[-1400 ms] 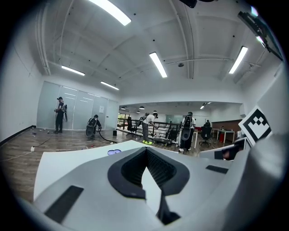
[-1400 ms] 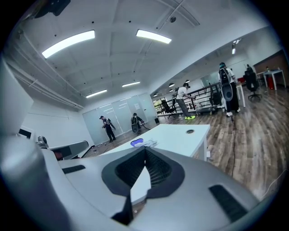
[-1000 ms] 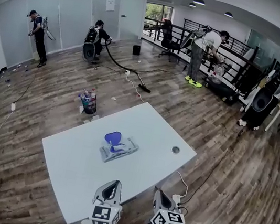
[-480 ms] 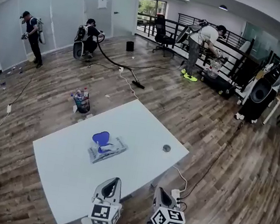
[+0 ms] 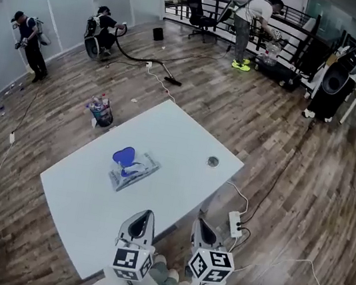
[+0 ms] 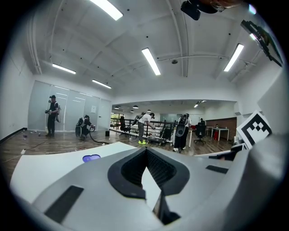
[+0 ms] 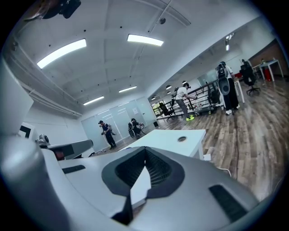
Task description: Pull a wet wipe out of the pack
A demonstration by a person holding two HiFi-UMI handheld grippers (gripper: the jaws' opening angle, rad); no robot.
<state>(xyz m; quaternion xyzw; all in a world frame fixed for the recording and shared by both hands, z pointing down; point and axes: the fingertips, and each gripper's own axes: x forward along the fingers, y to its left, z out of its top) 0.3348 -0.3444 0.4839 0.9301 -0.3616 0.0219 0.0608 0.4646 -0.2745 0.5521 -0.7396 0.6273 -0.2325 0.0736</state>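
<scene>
The wet wipe pack [image 5: 138, 172] lies flat on the white table [image 5: 185, 140], near its middle, with its blue lid [image 5: 123, 156] flipped open toward 10 o'clock. Both grippers hang at the table's near edge, well apart from the pack. The left gripper [image 5: 142, 218] has the pack at its 11 o'clock; its 2 jaws are pressed together with nothing between them. The right gripper [image 5: 202, 226], at its 3 o'clock, is likewise closed and empty. A round cable hole [image 5: 213, 161] sits at 12 o'clock from the right gripper. A power strip [image 5: 234, 224] lies on the wood floor [image 5: 310, 160] at its 3 o'clock.
</scene>
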